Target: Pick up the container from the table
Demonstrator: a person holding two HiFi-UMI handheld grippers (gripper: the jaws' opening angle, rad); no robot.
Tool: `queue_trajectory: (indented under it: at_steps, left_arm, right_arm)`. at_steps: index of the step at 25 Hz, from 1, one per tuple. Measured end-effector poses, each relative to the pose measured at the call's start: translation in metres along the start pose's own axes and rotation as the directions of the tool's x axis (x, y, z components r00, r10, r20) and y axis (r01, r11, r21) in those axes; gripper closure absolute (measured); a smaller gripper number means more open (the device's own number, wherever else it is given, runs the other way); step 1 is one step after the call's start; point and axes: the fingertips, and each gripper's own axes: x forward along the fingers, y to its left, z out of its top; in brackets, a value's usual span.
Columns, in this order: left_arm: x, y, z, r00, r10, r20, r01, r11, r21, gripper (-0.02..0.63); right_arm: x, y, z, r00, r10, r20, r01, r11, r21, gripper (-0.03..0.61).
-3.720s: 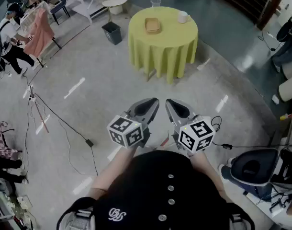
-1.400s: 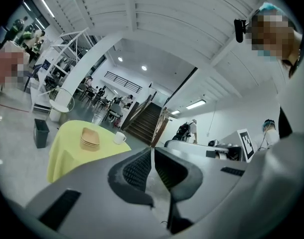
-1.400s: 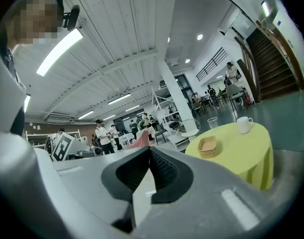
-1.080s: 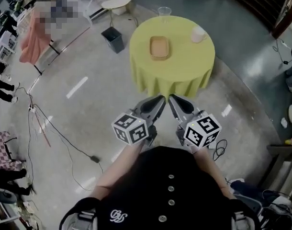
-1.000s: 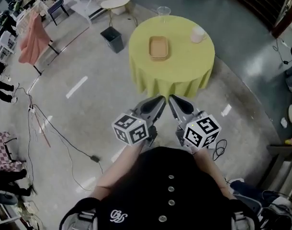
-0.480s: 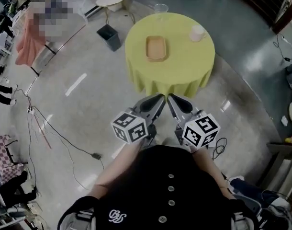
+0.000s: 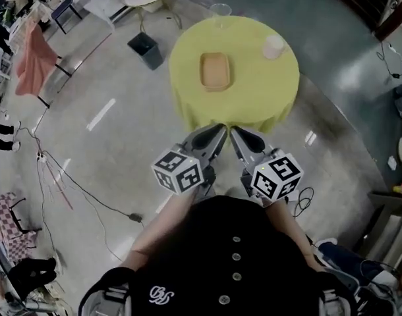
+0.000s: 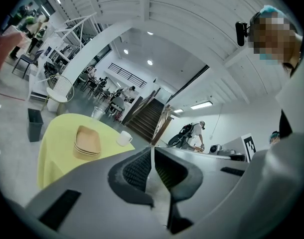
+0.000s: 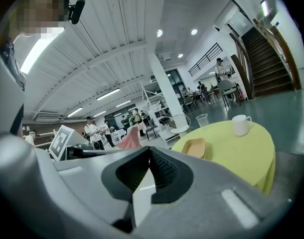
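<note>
As they sit side by side at frame centre, left gripper (image 7: 219,131) and right gripper (image 7: 234,133) point near-level toward the table (image 7: 260,94), jaws together, empty; container (image 7: 214,70) lies on it, upper centre

Round yellow-clothed table (image 7: 244,107): tan container (image 7: 214,71), white mug (image 7: 273,47), seemingly clear cup (image 7: 220,12).

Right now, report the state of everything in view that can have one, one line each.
Left tool: shut, nothing between its jaws.
Right tool: shut, nothing between its jaws.
Tan rectangular container: open-topped, empty, lying flat on the round yellow-clothed table, untouched.
White ceramic mug: upright on the table.
Clear plastic cup: upright at the table's far edge.
Dark square bin: upright on the floor, top open.
</note>
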Motion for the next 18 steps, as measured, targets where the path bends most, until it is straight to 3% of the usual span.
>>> queue_trajectory:
  at_steps: [18]
  left_arm:
    - [0.053, 0.092, 0.067, 0.994, -0.063, -0.086, 0.062, 0.998, -0.009, 0.584]
  right_arm:
    - [0.100, -0.060, 0.044, 0.991, -0.134, 0.018, 0.132, 0.989, 0.068, 0.575]
